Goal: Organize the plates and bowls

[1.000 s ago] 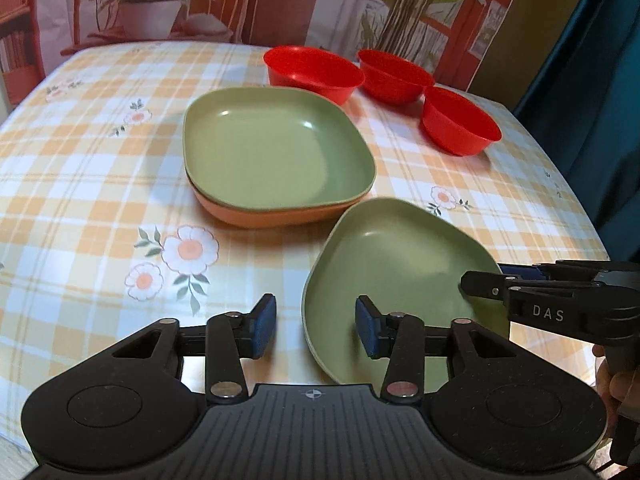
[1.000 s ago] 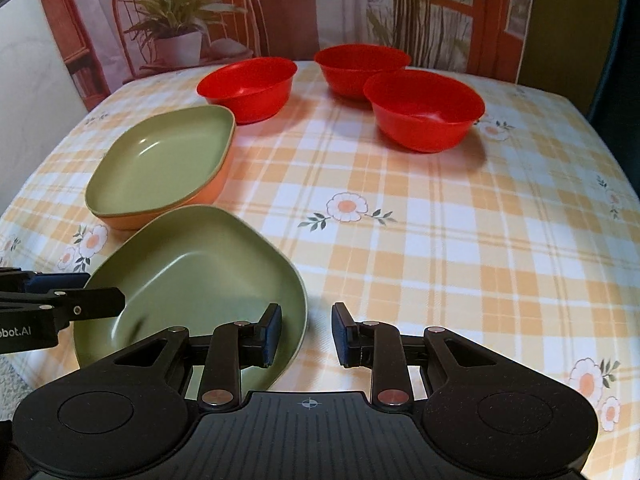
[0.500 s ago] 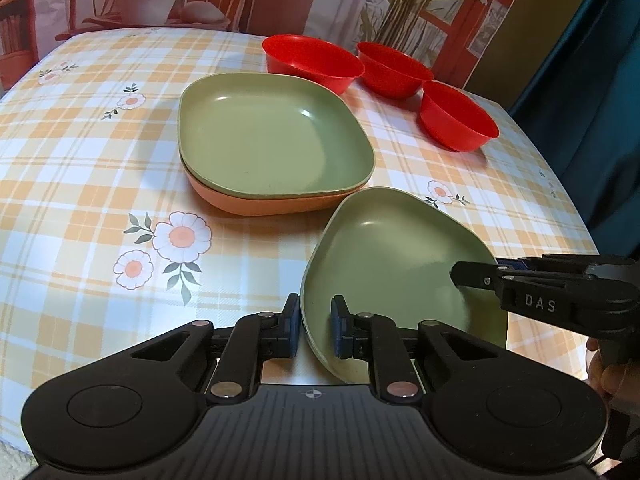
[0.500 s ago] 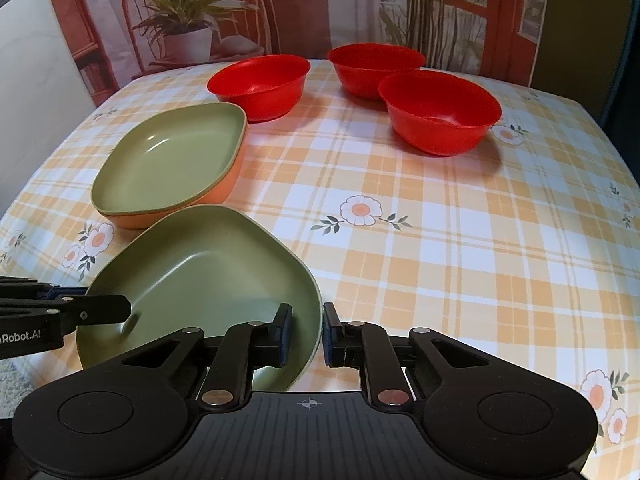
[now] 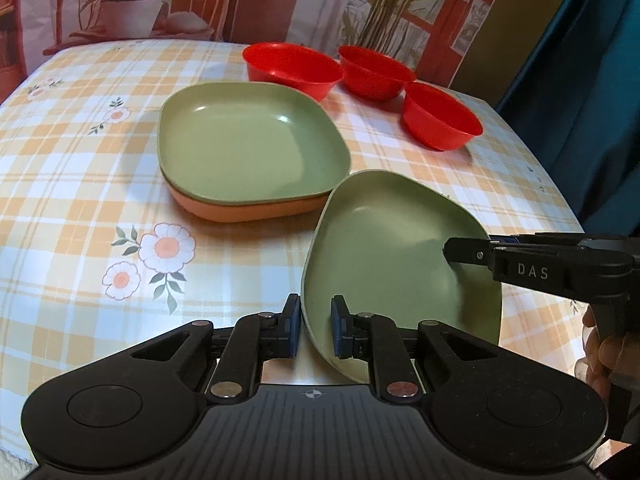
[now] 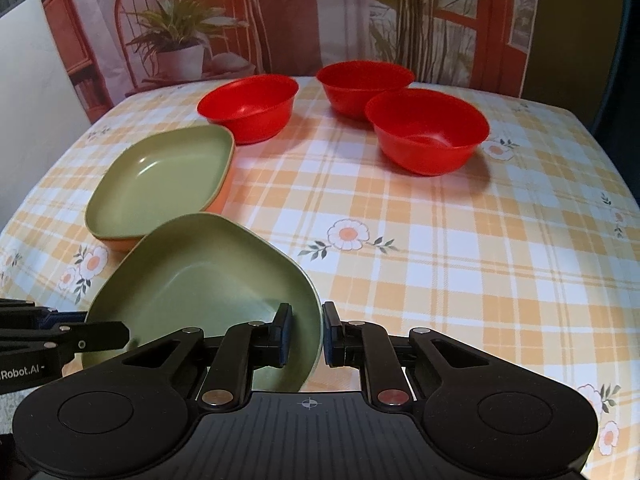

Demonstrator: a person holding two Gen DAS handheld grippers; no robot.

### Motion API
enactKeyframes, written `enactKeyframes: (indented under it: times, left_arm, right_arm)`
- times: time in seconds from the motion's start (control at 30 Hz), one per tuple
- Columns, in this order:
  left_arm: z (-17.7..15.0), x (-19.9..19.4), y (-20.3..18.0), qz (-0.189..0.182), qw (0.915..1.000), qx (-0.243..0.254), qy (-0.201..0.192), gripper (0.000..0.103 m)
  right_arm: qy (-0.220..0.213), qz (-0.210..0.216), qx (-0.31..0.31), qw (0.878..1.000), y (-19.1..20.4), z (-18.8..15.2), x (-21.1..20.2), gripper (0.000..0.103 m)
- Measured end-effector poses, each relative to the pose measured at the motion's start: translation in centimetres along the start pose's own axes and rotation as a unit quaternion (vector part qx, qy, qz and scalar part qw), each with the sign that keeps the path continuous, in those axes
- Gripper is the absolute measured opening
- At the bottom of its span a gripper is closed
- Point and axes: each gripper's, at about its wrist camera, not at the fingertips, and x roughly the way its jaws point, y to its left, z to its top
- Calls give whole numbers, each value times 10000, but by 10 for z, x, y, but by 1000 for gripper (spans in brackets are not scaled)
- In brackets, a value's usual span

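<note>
Left gripper point(image 5: 315, 330) and right gripper point(image 6: 306, 334) each clamped on opposite rims of loose green plate point(image 5: 392, 248), beside green-on-orange plate stack point(image 5: 248, 152), three red bowls point(image 6: 426, 132) behind

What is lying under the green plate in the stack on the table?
Under the stacked green plate lies an orange plate. Only its outer side wall shows, along the near edge. Its inside is fully covered, so anything lying in it cannot be seen.
</note>
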Motion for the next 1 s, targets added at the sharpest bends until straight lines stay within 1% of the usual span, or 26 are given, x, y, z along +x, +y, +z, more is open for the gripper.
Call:
enactKeyframes:
  times: [0.33,0.5,0.73,0.87,1.0]
  left_arm:
    - [1,-3,-4,-37,9999,87,-83,17]
    - [2,-11,-7,-64,9996,161,-234,17]
    - [3,-16,-8,-78,9992,159,-362,17]
    - [6,-21,-7,-109,9988,160,-452,17]
    - [11,-26,-5,-49,9982,172,-579,17]
  right_arm:
    - [-162,-5,56,9999,-2,2,-9,14]
    - [-297,1,105,9995,-3,6,-17,14]
    - [-379,-20,107,9992,0,12,-21,14]
    - [-431,-11,85,9990,1,20,-22,15]
    - [-473,30,-11,9989,7,34,-20,15]
